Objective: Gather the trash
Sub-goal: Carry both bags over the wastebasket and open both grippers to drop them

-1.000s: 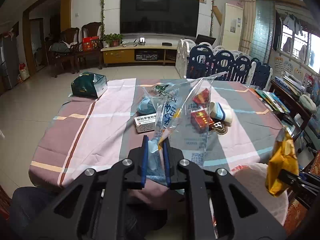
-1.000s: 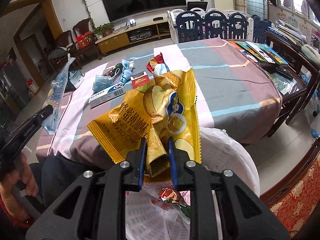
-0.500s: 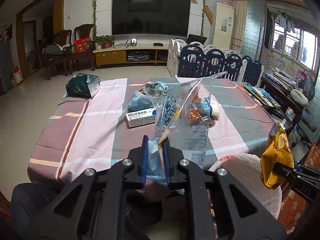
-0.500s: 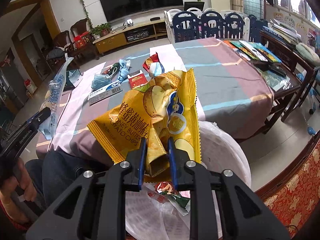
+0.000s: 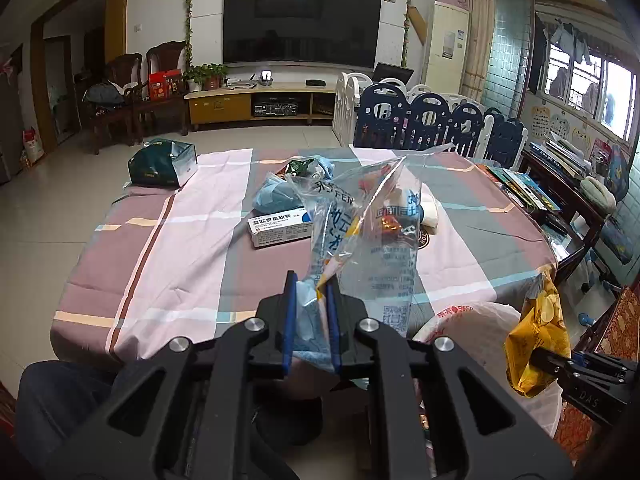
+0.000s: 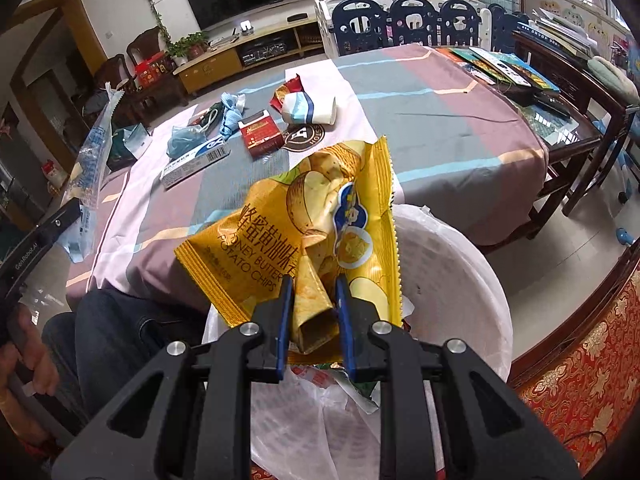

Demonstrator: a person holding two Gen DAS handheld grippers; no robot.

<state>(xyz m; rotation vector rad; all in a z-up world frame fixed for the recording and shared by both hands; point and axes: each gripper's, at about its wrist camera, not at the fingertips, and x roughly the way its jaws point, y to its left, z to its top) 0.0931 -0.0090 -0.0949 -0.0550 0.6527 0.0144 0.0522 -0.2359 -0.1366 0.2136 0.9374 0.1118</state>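
My left gripper point(image 5: 312, 286) is shut on a clear plastic bag point(image 5: 368, 232) with blue print, held upright above my lap at the table's near edge. My right gripper point(image 6: 313, 286) is shut on a yellow potato chip bag point(image 6: 304, 224), held over the white-lined trash bin point(image 6: 460, 280). The chip bag also shows in the left wrist view point(image 5: 538, 336), beside the bin point(image 5: 472, 312). The clear bag shows at the left of the right wrist view point(image 6: 94, 148).
On the striped tablecloth point(image 5: 180, 232) lie a white medicine box point(image 5: 280, 226), a blue crumpled bag point(image 5: 276, 194), a red cigarette pack point(image 6: 260, 134), a paper cup point(image 6: 308, 108) and a green bag point(image 5: 162, 164). Books point(image 6: 504, 66) line the right edge.
Both grippers have drawn back from the table and the views sit higher. The chip bag now hangs lower over the bin. Both grips are unchanged.
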